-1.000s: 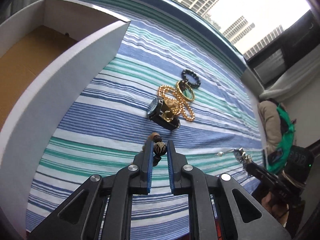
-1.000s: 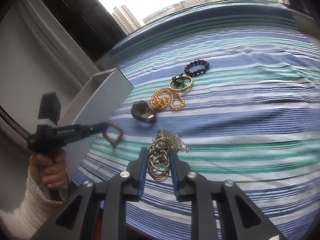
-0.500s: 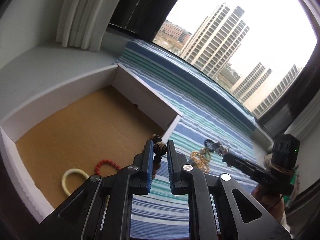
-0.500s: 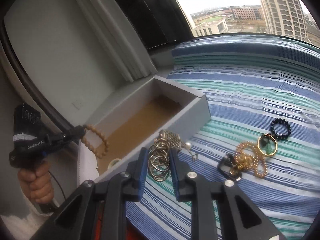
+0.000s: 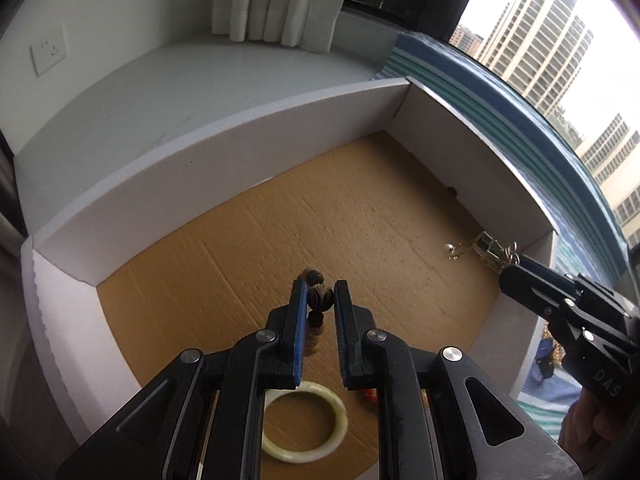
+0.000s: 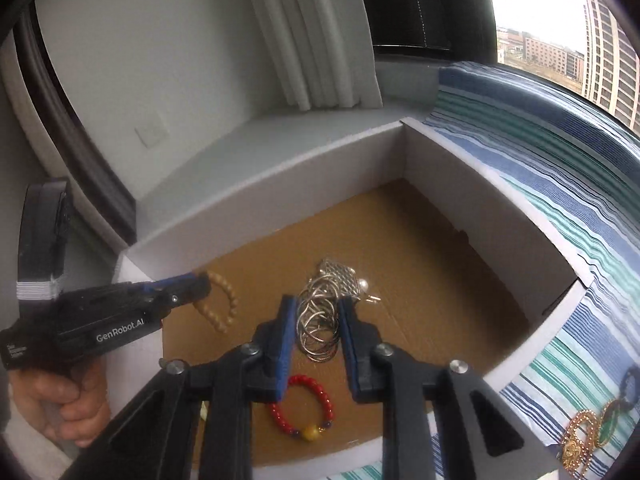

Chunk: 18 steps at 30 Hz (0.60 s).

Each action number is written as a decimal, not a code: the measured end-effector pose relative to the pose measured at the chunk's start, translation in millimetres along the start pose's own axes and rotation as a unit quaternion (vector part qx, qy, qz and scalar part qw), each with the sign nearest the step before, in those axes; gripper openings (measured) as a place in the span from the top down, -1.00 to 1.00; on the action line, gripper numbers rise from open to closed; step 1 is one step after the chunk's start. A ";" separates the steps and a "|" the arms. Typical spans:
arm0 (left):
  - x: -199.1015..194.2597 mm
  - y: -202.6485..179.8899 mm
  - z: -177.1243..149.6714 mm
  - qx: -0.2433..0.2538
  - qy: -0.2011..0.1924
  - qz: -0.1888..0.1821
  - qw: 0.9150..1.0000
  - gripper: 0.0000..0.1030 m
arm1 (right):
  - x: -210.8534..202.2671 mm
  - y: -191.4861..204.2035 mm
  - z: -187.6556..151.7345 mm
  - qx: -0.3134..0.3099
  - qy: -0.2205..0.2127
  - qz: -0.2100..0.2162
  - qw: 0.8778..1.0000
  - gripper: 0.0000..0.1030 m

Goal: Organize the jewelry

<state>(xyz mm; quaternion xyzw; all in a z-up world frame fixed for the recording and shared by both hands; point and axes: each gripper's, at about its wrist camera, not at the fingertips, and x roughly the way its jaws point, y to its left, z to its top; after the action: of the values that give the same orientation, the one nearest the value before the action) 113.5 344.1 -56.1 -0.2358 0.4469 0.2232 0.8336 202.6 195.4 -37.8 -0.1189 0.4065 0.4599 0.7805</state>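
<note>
Two pieces hang over the white cardboard box (image 5: 240, 148): a wooden bead bracelet (image 5: 318, 300) clamped in the left gripper (image 5: 319, 304), and a bunch of silver chains with a filigree pendant (image 6: 320, 316) pinched in the right gripper (image 6: 318, 320). Below lie a pale jade bangle (image 5: 304, 424) and a red bead bracelet (image 6: 304, 408). Gold jewelry (image 6: 580, 436) rests outside on the striped cloth (image 6: 560, 176).
</note>
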 end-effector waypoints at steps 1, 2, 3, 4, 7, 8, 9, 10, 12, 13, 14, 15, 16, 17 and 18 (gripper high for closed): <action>0.8 -0.3 -3.5 0.003 0.005 0.008 1.000 0.73 | 4.0 2.7 -2.2 -0.007 0.005 -0.006 1.000 0.52; -2.4 -1.4 -7.6 0.007 0.005 0.017 1.000 0.67 | 4.7 6.2 -4.4 -0.015 0.004 -0.019 1.000 0.44; -6.5 -2.8 -10.9 0.012 0.001 0.021 1.000 0.36 | 2.4 9.7 -7.2 -0.024 -0.003 -0.036 0.999 0.30; -12.1 -5.4 -13.8 0.018 -0.008 0.023 1.000 -0.08 | -1.8 12.7 -10.4 -0.034 -0.012 -0.050 0.998 -0.15; -40.3 -20.0 -27.1 0.037 -0.053 0.025 0.998 -0.50 | -26.8 13.8 -20.6 -0.046 -0.042 -0.074 0.995 -0.48; -49.1 -27.1 -31.3 0.047 -0.064 0.019 0.997 -0.52 | -37.5 12.1 -25.6 -0.047 -0.052 -0.078 0.995 -0.48; -57.4 -34.6 -36.3 0.054 -0.071 0.011 0.996 -0.56 | -49.6 10.2 -32.1 -0.045 -0.062 -0.084 0.994 -0.48; -65.0 -43.0 -41.3 0.062 -0.078 0.001 0.995 -0.62 | -61.3 9.0 -38.6 -0.043 -0.072 -0.093 0.992 -0.51; -79.6 -62.3 -55.6 0.082 -0.091 -0.021 0.992 -0.68 | -83.8 2.6 -52.4 -0.039 -0.089 -0.115 0.989 -0.53; -84.8 -73.2 -61.4 0.095 -0.097 -0.032 0.990 -0.72 | -95.4 -0.9 -62.0 -0.037 -0.096 -0.124 0.987 -0.54; -89.9 -84.2 -71.3 0.109 -0.100 -0.043 0.988 -0.75 | -106.5 -5.0 -72.3 -0.036 -0.102 -0.132 0.985 -0.54; -93.3 -95.7 -80.3 0.123 -0.101 -0.055 0.986 -0.80 | -116.9 -10.9 -84.8 -0.033 -0.104 -0.141 0.984 -0.54; -95.3 -107.2 -90.4 0.136 -0.101 -0.068 0.983 -0.85 | -126.2 -17.6 -99.0 -0.028 -0.106 -0.151 0.982 -0.56; -94.8 -117.7 -101.9 0.148 -0.096 -0.080 0.981 -0.86 | -134.5 -25.1 -114.1 -0.022 -0.105 -0.162 0.981 -0.57; -91.8 -128.5 -113.1 0.160 -0.088 -0.093 0.979 -0.88 | -142.5 -33.0 -130.8 -0.014 -0.102 -0.172 0.980 -0.57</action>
<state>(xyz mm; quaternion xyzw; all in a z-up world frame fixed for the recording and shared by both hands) 70.0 160.8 -8.5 -0.1194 0.3777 0.0907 0.9137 125.7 15.6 -21.9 -0.1507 0.2921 0.3337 0.8835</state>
